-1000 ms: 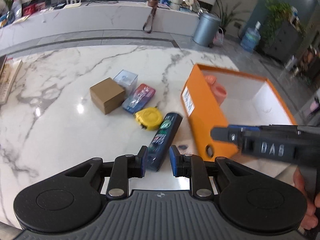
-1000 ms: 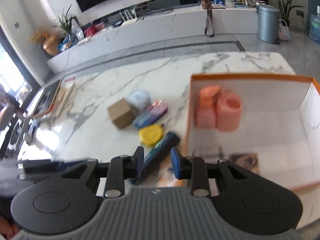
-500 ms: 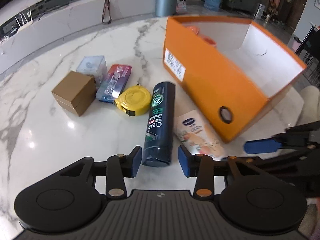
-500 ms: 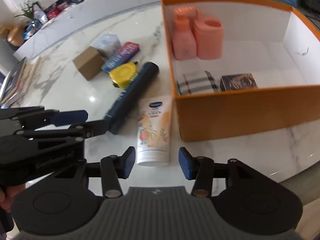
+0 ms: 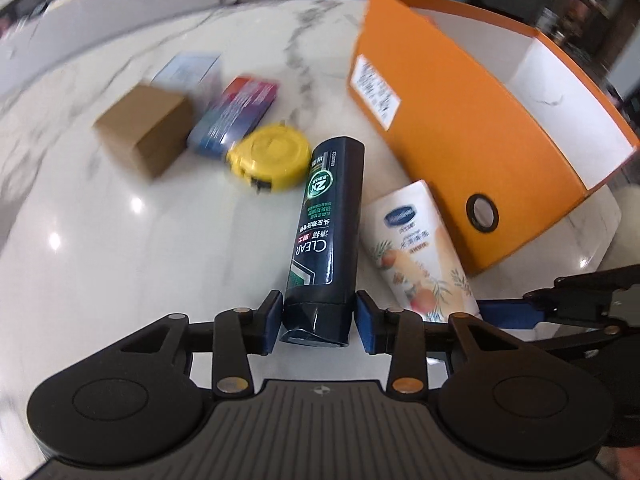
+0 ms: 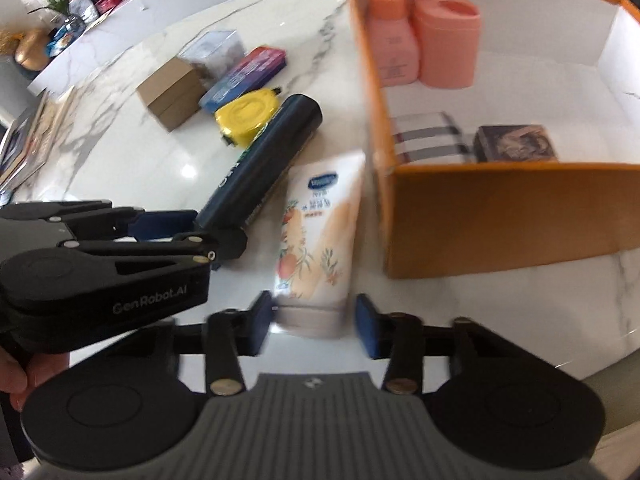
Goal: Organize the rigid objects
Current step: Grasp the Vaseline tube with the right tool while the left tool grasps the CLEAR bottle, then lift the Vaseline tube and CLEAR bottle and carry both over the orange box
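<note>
Step in hand: a two-handed pickup from the marble desk (image 5: 100, 248), ahead of loading the orange box (image 6: 500, 212). The left tongs (image 5: 316, 322) straddle the cap end of the dark shampoo bottle (image 5: 326, 220), which lies flat on the desk beside the yellow tape measure (image 5: 272, 158). Its jaws are closing; the left pad sits at the bottle's side, the right pad shows a narrow gap, so no firm grip is established. The right tongs (image 6: 314, 326) straddle the cap end of the white lotion tube (image 6: 320, 236), which lies just beside the bottle and close to the box's near corner. Its jaws are also closing, with visible gaps on both sides of the tube, so nothing is held. The box already contains a pink pump bottle (image 6: 390, 40), a pink cup (image 6: 448, 44) and two small cartons. Next move, by judgement: complete both closures until the pads seat squarely, then lift clear of the desk and carry each item over the box wall into the free floor area.
</note>
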`<state>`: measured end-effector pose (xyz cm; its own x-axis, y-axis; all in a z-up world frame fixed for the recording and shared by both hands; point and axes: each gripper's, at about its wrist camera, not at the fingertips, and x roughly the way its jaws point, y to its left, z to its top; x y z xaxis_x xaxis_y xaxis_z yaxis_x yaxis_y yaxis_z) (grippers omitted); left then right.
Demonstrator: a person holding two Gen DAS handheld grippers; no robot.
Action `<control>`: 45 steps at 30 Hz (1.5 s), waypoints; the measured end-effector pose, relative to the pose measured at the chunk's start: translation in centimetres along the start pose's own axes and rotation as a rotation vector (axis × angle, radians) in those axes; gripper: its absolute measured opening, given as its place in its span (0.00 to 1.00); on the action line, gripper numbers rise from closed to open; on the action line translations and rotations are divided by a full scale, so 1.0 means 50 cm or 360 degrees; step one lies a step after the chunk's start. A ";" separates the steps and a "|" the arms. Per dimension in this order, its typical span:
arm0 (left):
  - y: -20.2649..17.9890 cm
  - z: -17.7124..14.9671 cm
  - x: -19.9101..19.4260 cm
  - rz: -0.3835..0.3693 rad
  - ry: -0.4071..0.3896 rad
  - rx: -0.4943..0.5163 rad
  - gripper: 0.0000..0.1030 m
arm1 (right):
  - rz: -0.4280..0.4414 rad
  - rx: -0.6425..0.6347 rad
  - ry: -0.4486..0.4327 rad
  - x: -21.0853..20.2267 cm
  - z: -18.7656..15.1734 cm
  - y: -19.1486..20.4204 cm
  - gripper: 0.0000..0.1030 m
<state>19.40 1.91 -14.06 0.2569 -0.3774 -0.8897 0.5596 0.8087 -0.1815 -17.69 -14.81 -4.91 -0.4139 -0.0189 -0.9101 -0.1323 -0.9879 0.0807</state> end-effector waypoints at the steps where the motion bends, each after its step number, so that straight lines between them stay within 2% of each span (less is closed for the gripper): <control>1: 0.003 -0.010 -0.006 -0.0017 0.0021 -0.0062 0.42 | -0.0006 -0.0015 0.0012 -0.002 -0.003 0.003 0.39; 4: 0.009 -0.047 -0.030 -0.0012 0.0086 -0.0228 0.42 | 0.0016 -0.0033 0.0061 -0.007 -0.016 0.006 0.39; 9: 0.003 -0.102 -0.061 0.0047 0.0157 -0.0331 0.42 | 0.0027 -0.0042 0.0134 -0.022 -0.041 -0.012 0.39; 11: -0.001 -0.115 -0.070 0.0102 0.0174 -0.0343 0.42 | 0.0016 -0.0035 0.0154 -0.028 -0.048 -0.024 0.43; 13: -0.003 -0.121 -0.074 0.0153 0.0174 -0.0341 0.42 | 0.0002 -0.0037 0.0159 -0.033 -0.054 -0.033 0.48; 16: -0.006 -0.121 -0.075 0.0192 0.0170 -0.0333 0.44 | -0.0013 -0.0036 0.0165 -0.032 -0.054 -0.041 0.51; 17: -0.007 -0.117 -0.073 0.0207 0.0169 -0.0315 0.47 | -0.0008 -0.0042 0.0162 -0.030 -0.052 -0.043 0.51; 19: -0.011 -0.109 -0.069 0.0235 0.0149 -0.0277 0.52 | -0.0010 -0.0057 0.0121 -0.032 -0.042 -0.045 0.59; 23: -0.032 -0.086 -0.054 0.0321 0.0124 -0.0127 0.61 | -0.0010 -0.0119 0.0043 -0.036 -0.015 -0.039 0.60; 27: -0.036 -0.062 -0.040 0.0326 0.0111 -0.0068 0.62 | 0.0047 -0.0265 0.0018 -0.037 -0.006 -0.013 0.60; 30: -0.026 -0.050 -0.026 0.0323 0.0136 -0.0072 0.54 | 0.0062 -0.0397 0.0017 -0.031 -0.005 0.012 0.59; 32: -0.024 -0.047 -0.021 0.0300 0.0151 -0.0064 0.40 | 0.0053 -0.0474 0.0013 -0.026 -0.004 0.024 0.59; 37: -0.009 -0.058 -0.030 0.0268 0.0192 -0.0088 0.39 | 0.0070 -0.0630 0.0030 -0.018 -0.003 0.048 0.59; 42: 0.019 -0.066 -0.064 0.0234 0.0107 -0.0221 0.37 | 0.0027 -0.0840 0.0140 0.013 -0.002 0.071 0.60; 45: 0.028 -0.067 -0.082 0.0189 0.0056 -0.0303 0.37 | 0.0032 -0.0892 0.0191 0.023 -0.006 0.073 0.63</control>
<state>16.48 6.10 -12.05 0.2826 -0.2611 -0.9230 0.3674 0.9183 -0.1473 -18.39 -18.49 -5.79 -0.3021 -0.0236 -0.9530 0.3860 -0.9171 -0.0997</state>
